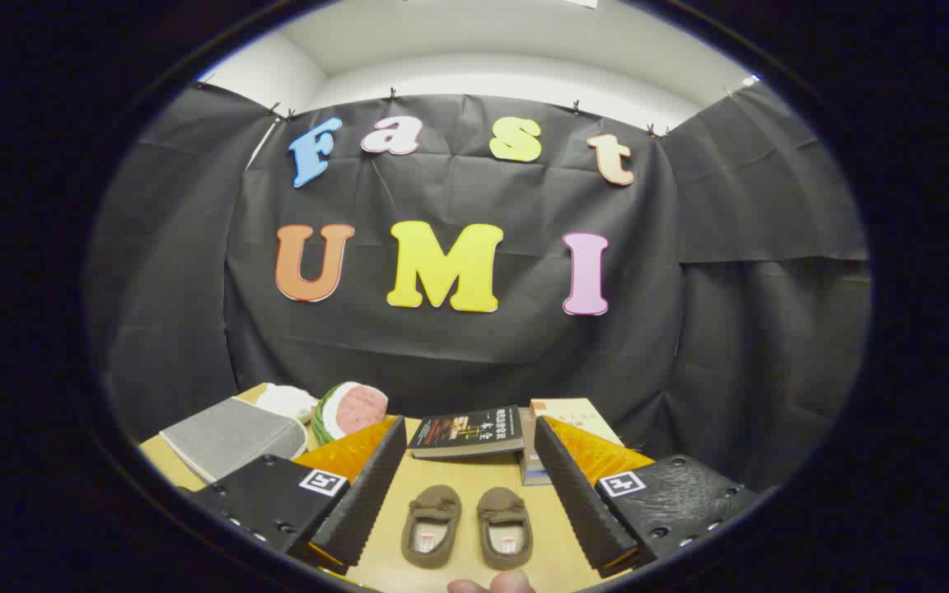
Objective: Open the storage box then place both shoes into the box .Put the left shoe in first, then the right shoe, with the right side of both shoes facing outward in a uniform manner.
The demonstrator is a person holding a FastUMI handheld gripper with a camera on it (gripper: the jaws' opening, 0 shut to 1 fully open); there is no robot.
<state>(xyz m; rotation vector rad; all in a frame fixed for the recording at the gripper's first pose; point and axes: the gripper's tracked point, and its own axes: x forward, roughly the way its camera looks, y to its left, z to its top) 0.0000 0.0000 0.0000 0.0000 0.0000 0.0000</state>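
Shoes first: a pair of small brown moccasin slippers sits side by side on the wooden tabletop [474, 482], toes pointing away toward the back edge, the left shoe [432, 525] and the right shoe [505, 527] nearly touching. They lie squarely between the fingers of the gripper [468, 486], whose jaws stand wide apart and hold nothing, as if lined up to survey the pair before anything else. A fingertip [493, 583] shows at the table's near edge, just short of the heels. Toward the back edge lie a dark-covered book [468, 431] and a stack of books [567, 416] beside it. At the back left corner rests a grey fabric storage box [227, 436], lid apparently closed, with a watermelon-slice cushion [349, 409] just beyond it. By my reading the box needs opening first.
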